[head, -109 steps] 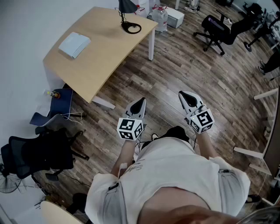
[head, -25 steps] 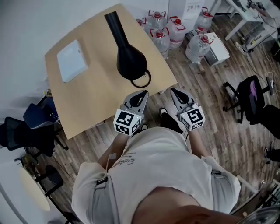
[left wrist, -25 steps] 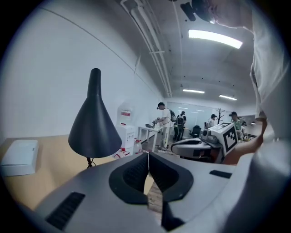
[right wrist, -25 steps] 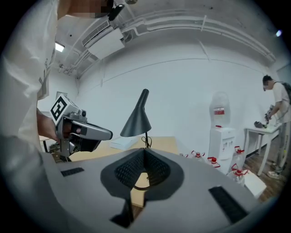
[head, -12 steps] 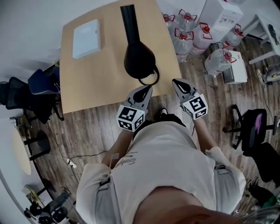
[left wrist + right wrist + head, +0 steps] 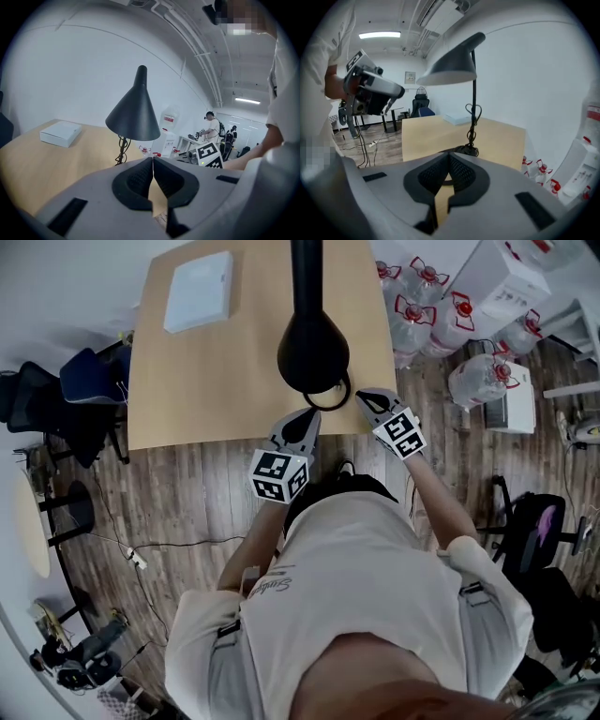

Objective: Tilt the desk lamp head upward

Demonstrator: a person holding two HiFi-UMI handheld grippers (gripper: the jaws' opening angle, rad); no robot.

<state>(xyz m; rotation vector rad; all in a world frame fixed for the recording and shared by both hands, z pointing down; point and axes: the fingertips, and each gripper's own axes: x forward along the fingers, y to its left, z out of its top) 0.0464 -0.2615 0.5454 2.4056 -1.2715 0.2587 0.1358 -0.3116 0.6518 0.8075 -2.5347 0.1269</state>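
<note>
A black desk lamp stands near the front edge of a light wooden desk [image 6: 216, 381]. Its cone head [image 6: 313, 348] faces down over the ring base [image 6: 330, 396]. In the left gripper view the head [image 6: 133, 115] hangs ahead above the shut jaws of my left gripper [image 6: 153, 161]. In the right gripper view the head [image 6: 452, 65], thin stem [image 6: 474, 93] and base [image 6: 466, 151] stand just beyond my shut right gripper [image 6: 449, 157]. From the head view, my left gripper [image 6: 309, 416] and right gripper [image 6: 361, 397] flank the base, both holding nothing.
A flat white box [image 6: 199, 292] lies at the desk's far left. Several water jugs [image 6: 412, 310] and a white carton [image 6: 511, 282] stand on the floor to the right. Office chairs stand at the left [image 6: 56, 399] and right [image 6: 534, 521]. A cable [image 6: 141, 554] trails across the wooden floor.
The person has come up to the desk from across the room. Both shut grippers now sit at the desk's front edge beside the lamp base, the right one nearest.
</note>
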